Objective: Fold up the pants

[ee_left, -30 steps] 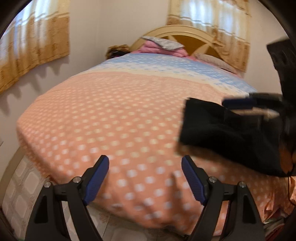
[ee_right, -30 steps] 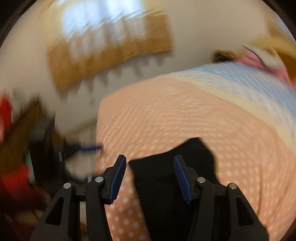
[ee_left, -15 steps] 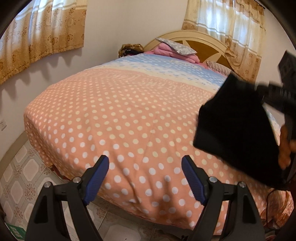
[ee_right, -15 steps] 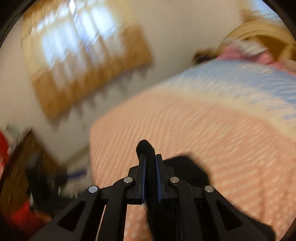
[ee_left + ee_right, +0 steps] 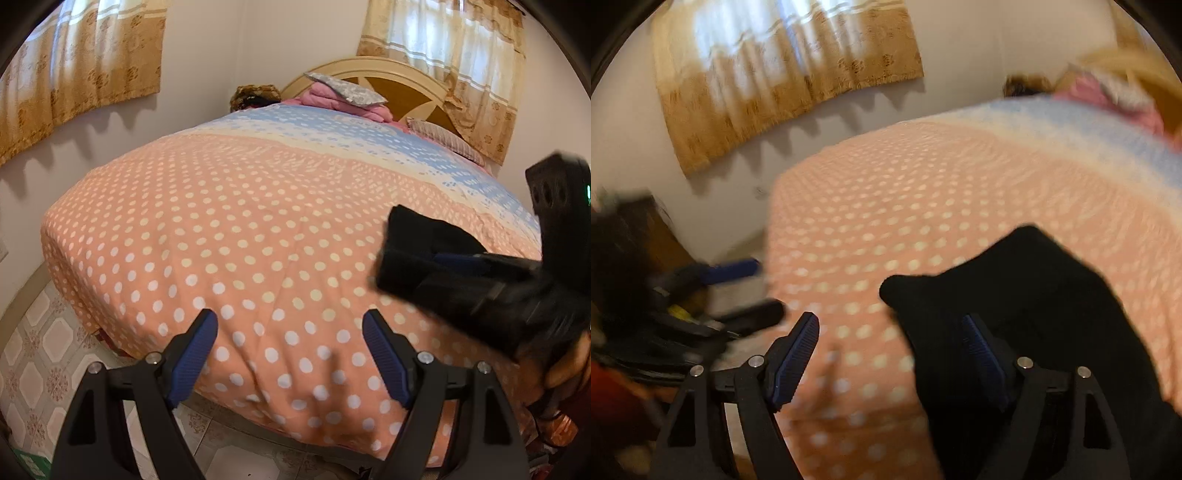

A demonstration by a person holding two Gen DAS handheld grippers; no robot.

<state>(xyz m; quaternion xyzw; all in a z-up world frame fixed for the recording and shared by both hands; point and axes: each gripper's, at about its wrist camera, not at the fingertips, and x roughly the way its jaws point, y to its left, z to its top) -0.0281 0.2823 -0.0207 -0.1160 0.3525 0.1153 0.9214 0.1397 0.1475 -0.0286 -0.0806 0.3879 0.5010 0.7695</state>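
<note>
The folded black pants (image 5: 436, 258) lie on the orange polka-dot bedspread (image 5: 240, 229) near the bed's front right; in the right wrist view the pants (image 5: 1027, 295) sit under and beyond my right finger. My right gripper (image 5: 892, 356) is open, its left finger over the bare bedspread (image 5: 886, 206). In the left wrist view the right gripper (image 5: 480, 269) is a blurred dark shape over the pants. My left gripper (image 5: 290, 349) is open and empty, hovering over the bed's front edge.
The headboard (image 5: 399, 85), pink bedding and pillows (image 5: 347, 96) are at the far end. Curtained windows (image 5: 74, 66) hang on the walls. Tiled floor (image 5: 33, 362) lies left of the bed. Dark clutter (image 5: 635, 295) is at the left in the right wrist view.
My right gripper was shut on the pants half a second ago; it has opened and the pants now rest on the bed. My left gripper stayed open, barely moving.
</note>
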